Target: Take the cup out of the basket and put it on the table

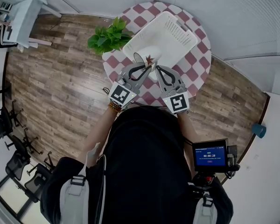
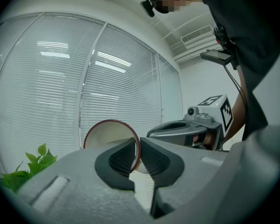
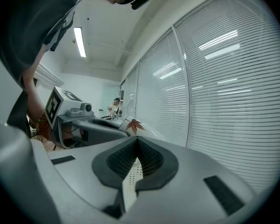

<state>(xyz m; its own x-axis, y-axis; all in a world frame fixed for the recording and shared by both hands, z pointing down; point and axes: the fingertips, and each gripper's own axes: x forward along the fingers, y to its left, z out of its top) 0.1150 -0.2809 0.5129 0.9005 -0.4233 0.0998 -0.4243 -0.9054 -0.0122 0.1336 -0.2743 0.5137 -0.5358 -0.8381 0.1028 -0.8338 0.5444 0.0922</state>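
Observation:
On the round checkered table (image 1: pixel 198 62) a white perforated basket (image 1: pixel 170 31) is tipped up. A white cup (image 1: pixel 148 60) with a dark red rim and a red maple leaf sits at the basket's near edge. My left gripper (image 1: pixel 146 68) is shut on the cup's rim (image 2: pixel 136 146), one pad inside the cup and one outside. Just to its right, my right gripper (image 1: pixel 157 69) is shut on the basket's wall, and a perforated white strip (image 3: pixel 129 180) shows between its jaws. In the right gripper view the cup's leaf (image 3: pixel 133 124) shows beyond the jaws.
A green leafy plant (image 1: pixel 109 36) stands on the table left of the basket. Window blinds (image 3: pixel 224 78) run along the far side. Wooden floor surrounds the table, with black chairs (image 1: pixel 9 139) and a white desk (image 1: pixel 23 13) at the left.

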